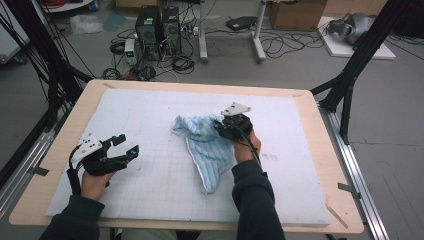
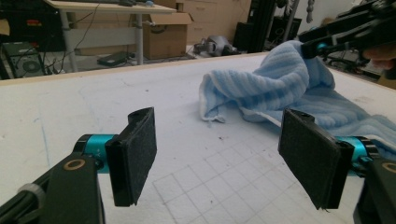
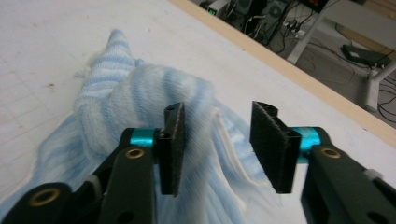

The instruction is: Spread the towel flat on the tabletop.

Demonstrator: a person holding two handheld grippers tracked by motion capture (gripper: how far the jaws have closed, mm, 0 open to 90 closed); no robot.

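Observation:
A light blue striped towel (image 1: 207,150) lies crumpled on the white gridded mat (image 1: 140,115), bunched at its far end and trailing toward the person. My right gripper (image 1: 220,127) hovers over the bunched part; in the right gripper view its jaws (image 3: 218,116) stand apart over a raised fold of the towel (image 3: 116,98), and the pads do not pinch it. My left gripper (image 1: 127,145) rests at the mat's left, away from the towel. Its jaws (image 2: 224,140) are wide open with nothing between them, facing the towel (image 2: 280,88) and the right gripper (image 2: 317,44).
The mat covers a wooden table (image 1: 200,86). Beyond the far edge are computer towers (image 1: 157,27), cables on the floor, desk legs (image 1: 257,35) and cardboard boxes (image 1: 295,12). Black frame posts (image 1: 350,75) stand at both table sides.

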